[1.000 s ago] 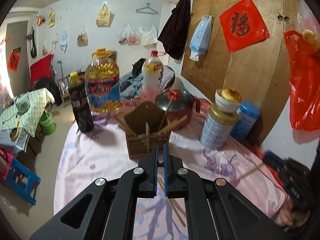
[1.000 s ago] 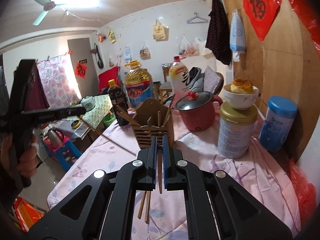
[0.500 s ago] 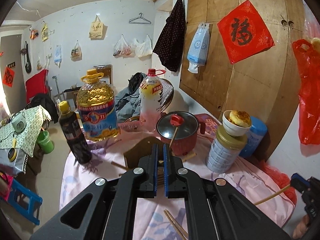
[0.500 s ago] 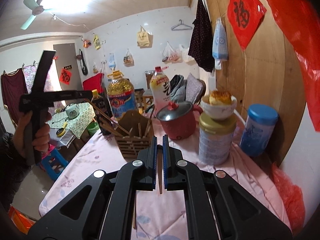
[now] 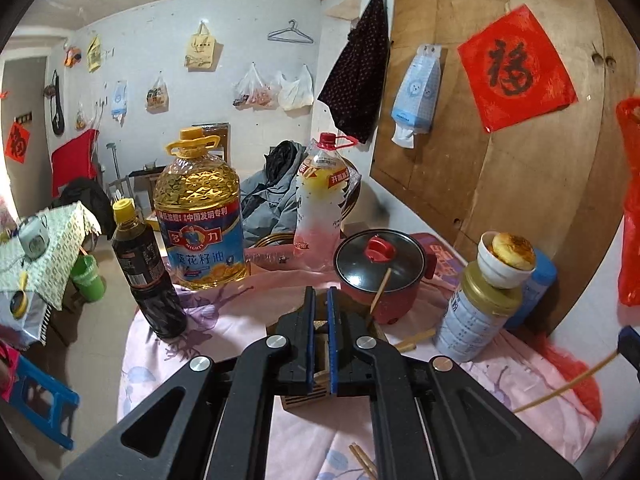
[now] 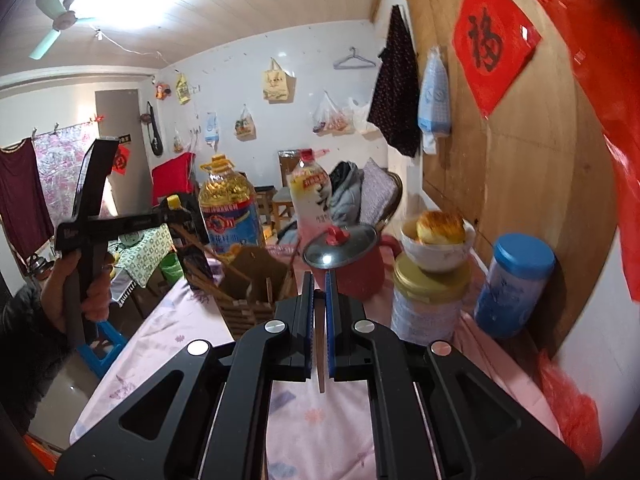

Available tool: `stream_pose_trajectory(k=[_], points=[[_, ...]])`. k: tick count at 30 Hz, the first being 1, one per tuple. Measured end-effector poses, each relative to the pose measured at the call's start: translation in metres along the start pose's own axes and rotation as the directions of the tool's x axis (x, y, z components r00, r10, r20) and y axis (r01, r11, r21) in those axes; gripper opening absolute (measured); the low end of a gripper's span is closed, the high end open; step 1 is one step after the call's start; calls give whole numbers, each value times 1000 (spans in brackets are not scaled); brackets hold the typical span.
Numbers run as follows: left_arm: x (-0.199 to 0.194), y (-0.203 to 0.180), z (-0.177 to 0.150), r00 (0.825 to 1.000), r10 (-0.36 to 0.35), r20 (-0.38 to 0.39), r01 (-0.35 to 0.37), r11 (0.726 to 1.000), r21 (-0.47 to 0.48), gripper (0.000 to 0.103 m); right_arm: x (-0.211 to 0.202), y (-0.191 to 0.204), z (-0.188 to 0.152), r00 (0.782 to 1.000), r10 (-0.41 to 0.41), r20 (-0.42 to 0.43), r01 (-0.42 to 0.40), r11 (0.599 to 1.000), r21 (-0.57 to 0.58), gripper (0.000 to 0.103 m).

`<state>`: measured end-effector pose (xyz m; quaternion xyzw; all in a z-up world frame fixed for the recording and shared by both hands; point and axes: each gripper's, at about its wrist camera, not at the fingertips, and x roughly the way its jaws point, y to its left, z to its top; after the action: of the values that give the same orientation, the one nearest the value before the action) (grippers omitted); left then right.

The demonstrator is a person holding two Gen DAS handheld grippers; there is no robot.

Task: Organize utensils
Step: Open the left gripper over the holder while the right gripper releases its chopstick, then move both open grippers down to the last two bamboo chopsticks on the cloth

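A slatted wooden utensil holder (image 6: pixel 252 280) stands mid-table with several chopsticks in it. In the left wrist view the holder (image 5: pixel 304 398) lies mostly hidden under my left gripper (image 5: pixel 321 292), which is shut. From the right wrist view, the left gripper (image 6: pixel 192 224) pinches a chopstick (image 6: pixel 212 250) that slants down into the holder. My right gripper (image 6: pixel 319 276) is shut on another chopstick (image 6: pixel 320 376), whose end hangs below the jaws. That chopstick (image 5: pixel 560 390) crosses the right edge of the left wrist view. Two loose chopsticks (image 5: pixel 362 460) lie on the pink cloth.
Behind the holder stand a big oil jug (image 5: pixel 200 216), a dark sauce bottle (image 5: pixel 148 276), a plastic drink bottle (image 5: pixel 320 208) and a red lidded pot (image 5: pixel 380 268). To the right are a tin (image 5: pixel 476 320) topped by a bowl, a blue-lidded jar (image 6: pixel 516 284) and the wooden wall.
My left gripper has moved forward over the holder, which now sits under its jaws. The right gripper has risen and tilted up with its chopstick.
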<state>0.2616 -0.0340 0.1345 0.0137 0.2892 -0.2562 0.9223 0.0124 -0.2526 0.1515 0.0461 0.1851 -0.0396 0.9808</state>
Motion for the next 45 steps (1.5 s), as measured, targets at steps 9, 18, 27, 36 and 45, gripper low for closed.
stream_pose_trajectory(k=[9, 18, 27, 36, 45], points=[[7, 15, -5, 1000, 21, -21, -22, 1000, -23, 5, 37, 33, 44, 992, 105, 68, -99, 992, -80, 6], [15, 33, 6, 1000, -23, -1, 23, 993, -119, 5, 66, 52, 73, 977, 185, 103, -173, 978, -120, 6], [26, 28, 41, 997, 37, 71, -29, 994, -106, 5, 119, 57, 79, 974, 209, 87, -198, 973, -119, 6], [60, 36, 6, 987, 159, -4, -158, 974, -160, 54, 154, 49, 66, 981, 194, 28, -190, 976, -104, 11], [10, 49, -53, 959, 269, -90, -281, 943, -179, 89, 112, 19, 19, 987, 156, -31, -157, 987, -24, 18]])
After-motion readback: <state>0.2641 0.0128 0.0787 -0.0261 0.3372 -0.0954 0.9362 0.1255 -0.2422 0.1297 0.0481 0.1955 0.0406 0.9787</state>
